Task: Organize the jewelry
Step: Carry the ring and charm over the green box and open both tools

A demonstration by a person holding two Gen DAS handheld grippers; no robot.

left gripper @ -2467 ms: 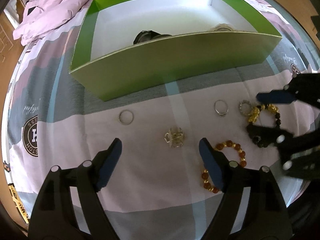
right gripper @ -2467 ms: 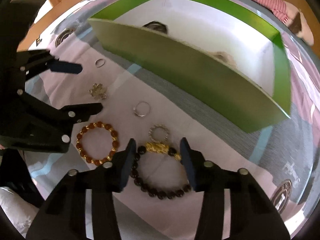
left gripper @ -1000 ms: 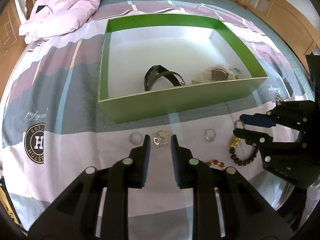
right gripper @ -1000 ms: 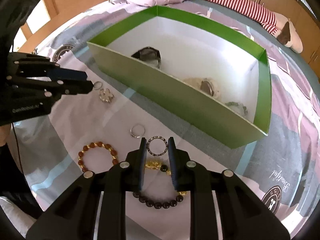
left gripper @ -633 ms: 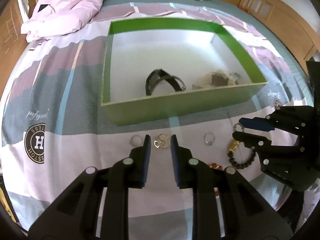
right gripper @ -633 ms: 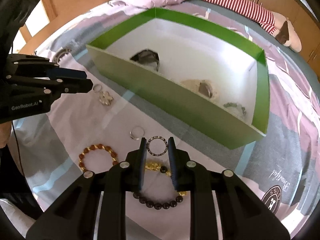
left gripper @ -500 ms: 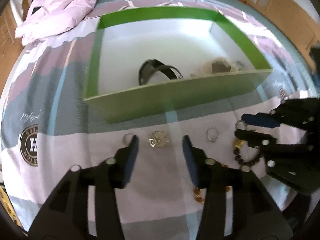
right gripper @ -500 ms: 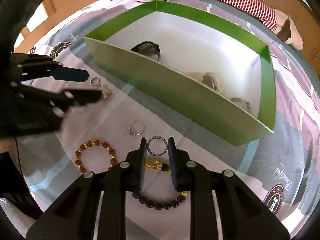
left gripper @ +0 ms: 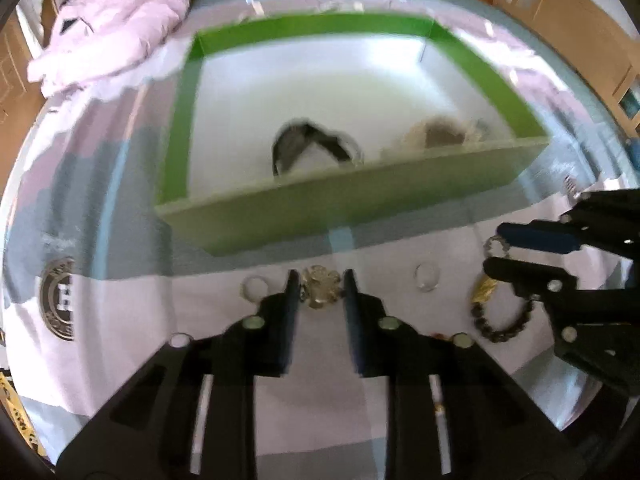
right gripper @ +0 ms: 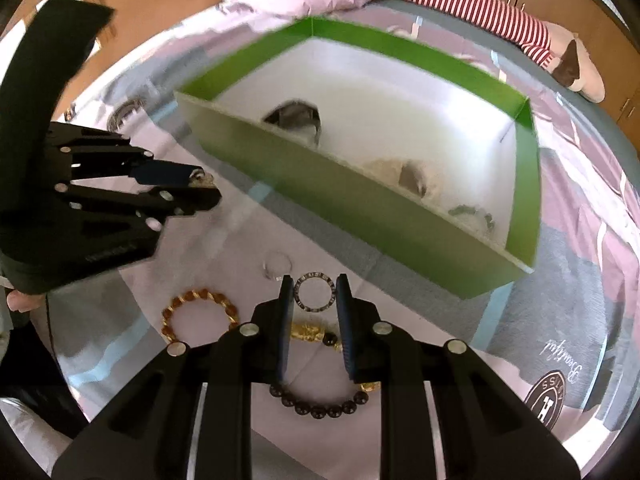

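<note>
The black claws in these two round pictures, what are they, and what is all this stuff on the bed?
They are two handheld grippers, one in each of a person's hands, each with a wide-angle camera looking along its fingers. One picture comes from the left gripper, the other from the right gripper. On the bedspread stands a green box holding what looks like a watch. In front lie a plain ring, an amber bracelet and a dark bracelet. The left gripper's fingers flank a flower-shaped charm; the right's flank a studded ring. Whether either is pinched is unclear.
</note>
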